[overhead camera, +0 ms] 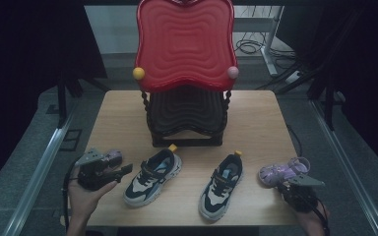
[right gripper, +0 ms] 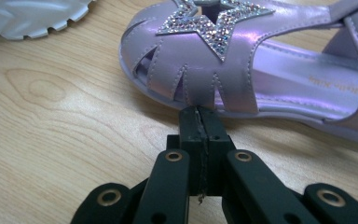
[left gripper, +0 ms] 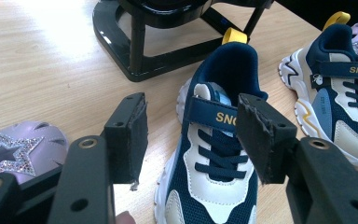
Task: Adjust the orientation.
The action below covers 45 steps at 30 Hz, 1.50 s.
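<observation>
Two navy-and-white sneakers lie on the wooden table: the left sneaker and the right sneaker. A purple sandal with a glitter star lies beside my left gripper. That gripper is open, pointing at the left sneaker's tongue, with nothing between its pads. A second purple sandal lies at the front right. My right gripper is shut and empty, its tips right at that sandal's sole edge.
A two-tier shoe rack stands at the back middle of the table, with a red top shelf and a black lower shelf; its black base frame is just beyond the left sneaker. The right sneaker's white sole lies near the right sandal.
</observation>
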Available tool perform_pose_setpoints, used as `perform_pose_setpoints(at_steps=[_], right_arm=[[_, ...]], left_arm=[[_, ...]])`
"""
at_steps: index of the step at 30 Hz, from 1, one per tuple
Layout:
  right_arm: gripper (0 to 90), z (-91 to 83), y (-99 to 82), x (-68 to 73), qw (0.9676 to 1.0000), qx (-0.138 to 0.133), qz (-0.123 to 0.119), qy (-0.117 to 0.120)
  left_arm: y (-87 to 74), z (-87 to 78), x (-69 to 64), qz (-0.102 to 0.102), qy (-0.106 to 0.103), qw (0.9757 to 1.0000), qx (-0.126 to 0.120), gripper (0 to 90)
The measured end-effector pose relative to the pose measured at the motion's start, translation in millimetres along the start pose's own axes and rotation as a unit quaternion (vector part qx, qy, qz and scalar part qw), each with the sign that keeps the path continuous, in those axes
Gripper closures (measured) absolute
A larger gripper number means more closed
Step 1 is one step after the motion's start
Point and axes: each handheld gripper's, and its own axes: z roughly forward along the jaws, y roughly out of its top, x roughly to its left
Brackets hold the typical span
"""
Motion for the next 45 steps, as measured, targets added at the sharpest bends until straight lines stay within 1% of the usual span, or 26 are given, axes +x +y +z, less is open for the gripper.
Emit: perform_pose_setpoints(at_steps=[10,17,19,22,23,24,26,28,29,35,37,41,42,43,45], right_arm=[[90.0,4.3,7.0,5.1,0.9999,-0.005,-0.01,0.001],[90.0,11.8,14.0,14.4,0.9998,-0.006,-0.013,-0.011],[90.0,12.2,14.7,15.0,0.9998,-0.006,-0.014,-0.013],[90.0,14.6,17.2,17.3,0.9998,-0.006,-0.008,-0.015],[90.0,17.5,19.4,19.1,0.9998,-0.007,0.006,-0.017],[90.0,18.6,20.5,20.3,0.9998,-0.007,0.009,-0.019],[90.0,20.3,21.8,21.8,0.9997,-0.007,0.01,-0.022],[90.0,25.6,26.1,26.0,0.9994,-0.006,0.011,-0.032],[90.0,25.6,26.1,26.0,0.9994,-0.006,0.011,-0.032],[90.0,33.7,32.5,34.5,0.9984,-0.005,0.012,-0.055],[90.0,35.8,34.0,36.3,0.9981,-0.008,0.014,-0.059],[90.0,37.4,35.1,38.7,0.9982,-0.016,0.013,-0.056],[90.0,34.3,35.4,40.2,0.9985,-0.022,0.012,-0.048],[90.0,34.3,35.4,40.2,0.9985,-0.022,0.012,-0.048],[90.0,23.7,36.2,40.5,0.9982,-0.041,0.017,-0.041]], left_arm=[[-2.0,-2.2,1.6,-0.004,0.004,1.0,0.001,43.8],[-3.2,-2.6,2.0,-0.005,0.005,1.0,0.002,43.7],[-3.4,-2.6,2.1,-0.005,0.006,1.0,0.003,43.8],[-3.8,-2.3,2.2,-0.005,0.006,1.0,0.003,43.7],[-4.0,-1.7,2.0,-0.005,0.006,1.0,0.004,43.7],[-4.0,-1.7,2.0,-0.005,0.006,1.0,0.004,43.7],[-4.2,-0.9,1.6,-0.004,0.005,1.0,0.005,43.6],[-4.4,-0.4,1.6,-0.004,0.005,1.0,0.006,43.5],[-4.4,-0.4,1.6,-0.004,0.005,1.0,0.006,43.5],[-5.1,-1.0,2.6,-0.005,0.007,0.9999,0.006,43.5],[-5.3,-0.6,2.2,-0.006,0.007,0.9999,0.007,43.5],[-5.7,-0.1,2.3,-0.005,0.007,0.9999,0.009,43.5],[-5.8,-0.4,2.4,-0.006,0.007,0.9999,0.009,43.4],[-5.8,-0.8,2.4,-0.006,0.007,0.9999,0.008,43.4],[-5.9,-1.6,2.6,-0.006,0.008,0.9999,0.007,43.4]])
